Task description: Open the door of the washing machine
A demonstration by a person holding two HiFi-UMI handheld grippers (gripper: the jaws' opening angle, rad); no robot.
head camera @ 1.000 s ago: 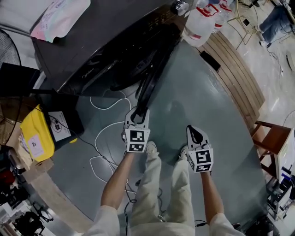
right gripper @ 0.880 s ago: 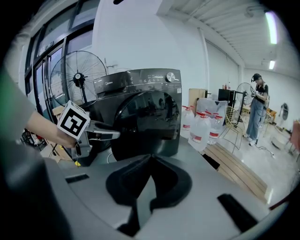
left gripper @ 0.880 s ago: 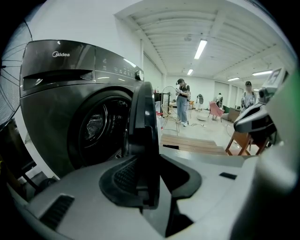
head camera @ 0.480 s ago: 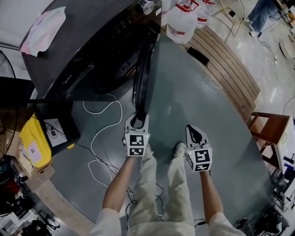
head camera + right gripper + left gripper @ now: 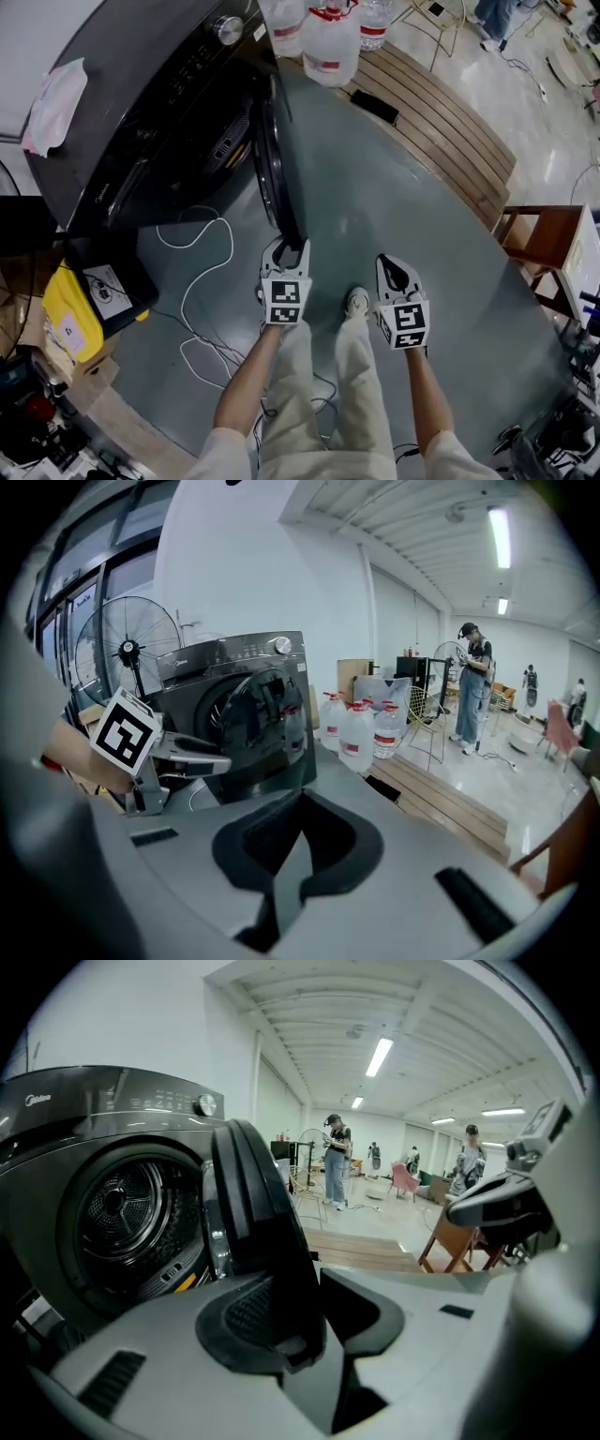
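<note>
Door (image 5: pixel 277 178) has swung wider from the washing machine (image 5: pixel 141 112) front, left gripper (image 5: pixel 286 249) clamped on its edge; right gripper (image 5: pixel 393 269) looks closed and empty. Mid-opening; next I keep pulling, then release.

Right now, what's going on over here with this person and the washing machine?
A person is opening a front-loading washing machine with two hand-held grippers. The left gripper is clamped on the outer edge of the door, which stands wide open, so the drum shows. The right gripper hangs over the floor beside it, jaws together, holding nothing.
</note>
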